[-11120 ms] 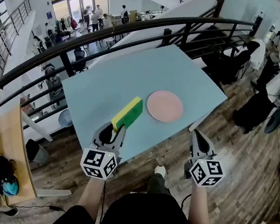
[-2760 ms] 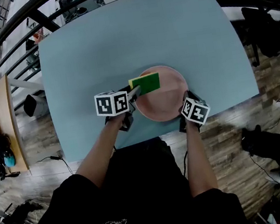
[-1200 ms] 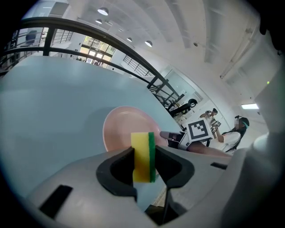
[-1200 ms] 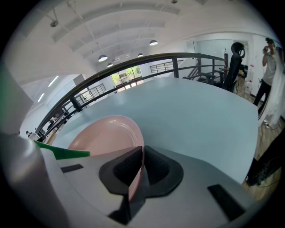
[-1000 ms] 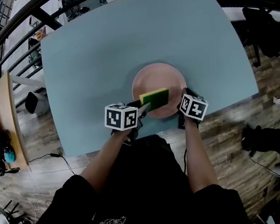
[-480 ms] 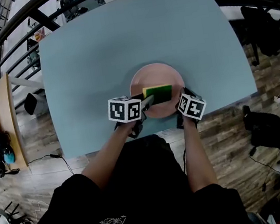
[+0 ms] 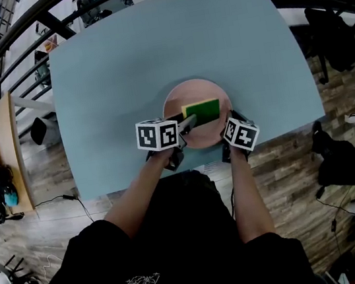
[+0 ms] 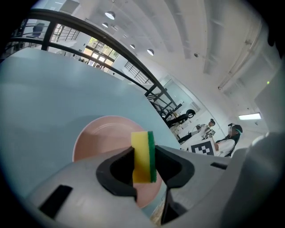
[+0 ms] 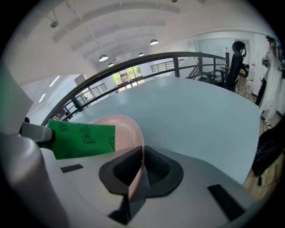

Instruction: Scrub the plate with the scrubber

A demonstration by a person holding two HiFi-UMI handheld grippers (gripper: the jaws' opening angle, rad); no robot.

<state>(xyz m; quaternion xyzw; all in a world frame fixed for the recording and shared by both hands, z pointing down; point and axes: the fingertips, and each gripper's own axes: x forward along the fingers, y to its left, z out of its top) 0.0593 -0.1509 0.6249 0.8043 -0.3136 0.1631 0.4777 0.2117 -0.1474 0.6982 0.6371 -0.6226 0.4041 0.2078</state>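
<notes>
Right gripper jaws pinch the pink plate by its rim, left gripper jaws clamp the sponge: sweep flat, even pressure.

light: bright and even, ceiling lamps glowing high above the left claw | shadows: soft and faint on the tabletop | lens: heavy fisheye bend, dark vignette round the edges of both claw views | focus: pretty crisp all over

light blue table | black railing beyond | wooden floor | wooden bench left
</notes>
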